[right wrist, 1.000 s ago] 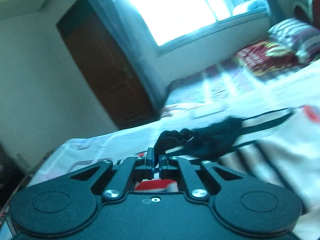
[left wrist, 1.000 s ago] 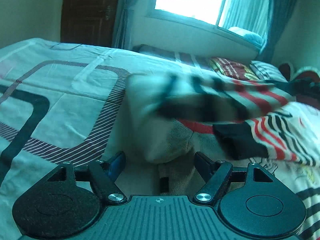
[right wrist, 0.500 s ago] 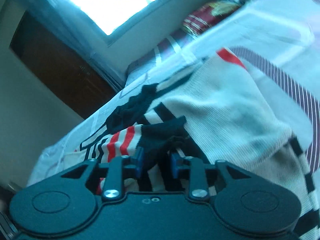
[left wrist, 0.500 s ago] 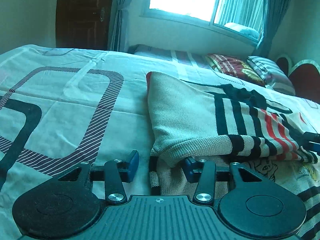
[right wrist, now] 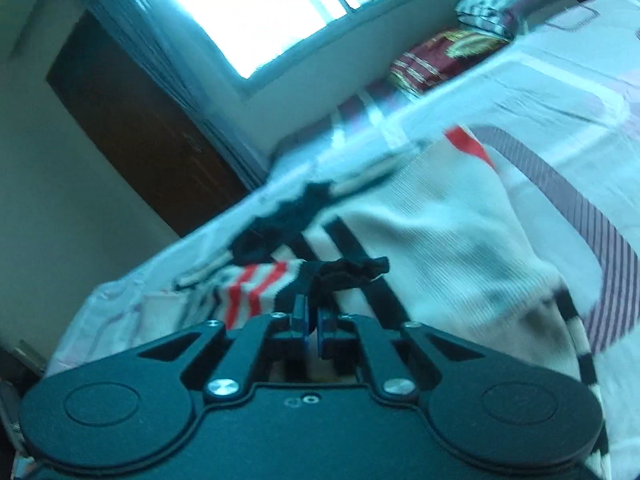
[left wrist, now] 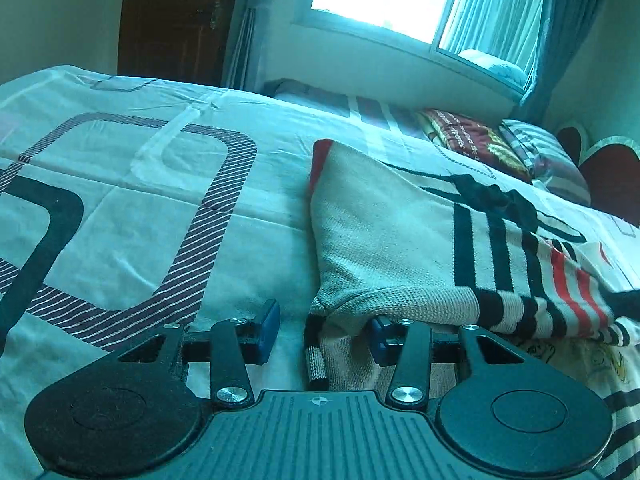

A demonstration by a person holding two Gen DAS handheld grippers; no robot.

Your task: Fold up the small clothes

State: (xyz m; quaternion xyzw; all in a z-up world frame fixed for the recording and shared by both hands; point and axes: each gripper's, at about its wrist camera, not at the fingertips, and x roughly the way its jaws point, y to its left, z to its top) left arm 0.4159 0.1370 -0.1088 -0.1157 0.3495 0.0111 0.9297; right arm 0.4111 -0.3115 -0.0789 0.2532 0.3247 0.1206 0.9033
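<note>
A small cream knit sweater [left wrist: 392, 240] with black and red stripes lies folded over on the bed. My left gripper [left wrist: 320, 326] is open, its blue-padded fingers either side of the sweater's near lower corner, low over the bedsheet. In the right wrist view the sweater [right wrist: 440, 248] spreads ahead. My right gripper [right wrist: 313, 320] is shut on the sweater's black cuff [right wrist: 348, 272], which bunches out from between the pads.
The bedsheet [left wrist: 132, 208] with dark looping stripes spreads to the left. Pillows and a folded red blanket [left wrist: 476, 144] lie at the far end under the window. A dark wooden door [left wrist: 172, 20] stands at the back left.
The sweater's upper half came down folded over and now lies flat. My right gripper opened around the black cuff and has closed on it again. My left gripper stayed open near the corner.
</note>
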